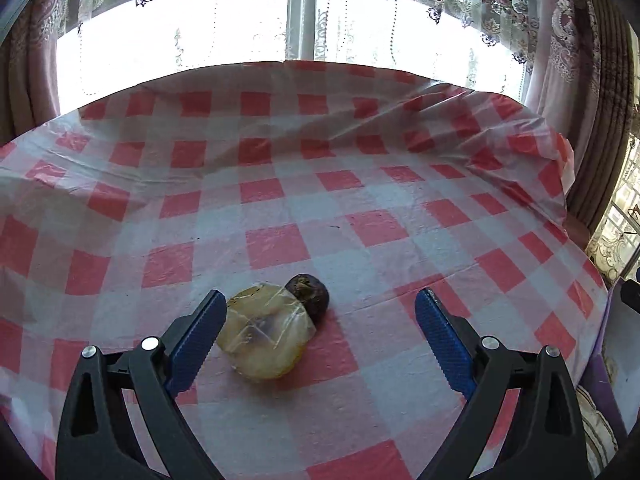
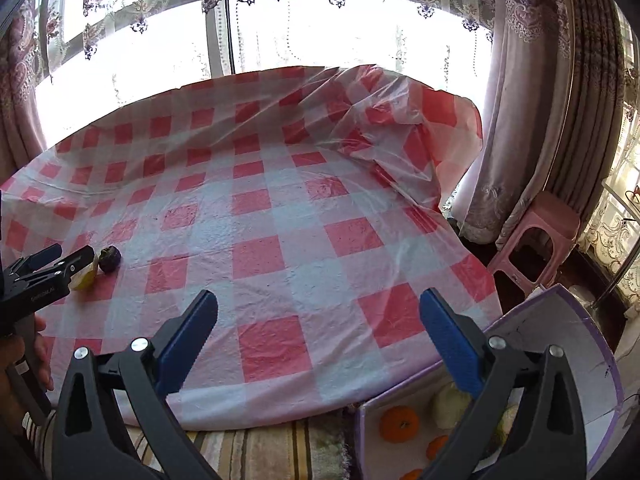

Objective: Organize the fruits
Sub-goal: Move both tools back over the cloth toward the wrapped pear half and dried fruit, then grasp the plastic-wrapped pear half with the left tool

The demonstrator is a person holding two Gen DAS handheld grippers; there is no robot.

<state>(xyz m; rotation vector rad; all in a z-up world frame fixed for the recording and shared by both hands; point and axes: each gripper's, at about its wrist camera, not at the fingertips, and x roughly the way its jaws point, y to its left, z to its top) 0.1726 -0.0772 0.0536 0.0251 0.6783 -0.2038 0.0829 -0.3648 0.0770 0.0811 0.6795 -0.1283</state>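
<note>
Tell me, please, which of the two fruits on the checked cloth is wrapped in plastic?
The large yellow fruit beside the left gripper's fingers; the small dark fruit touching it is bare.

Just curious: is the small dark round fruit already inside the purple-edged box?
No, the small dark round fruit sits on the checked tablecloth against a plastic-wrapped yellow fruit.

Almost nothing here can be read. The only lettering I find is a small pale line of print on the black body of my left gripper (image 2: 60, 264), seen from the right wrist view at the left edge; it is too small and blurred for me to make out a single word. The checked cloth on the tabletop (image 1: 280, 200), the curtains and the box beside the tabletop carry patterns only, with no words, numbers or signs that I can read.
</note>
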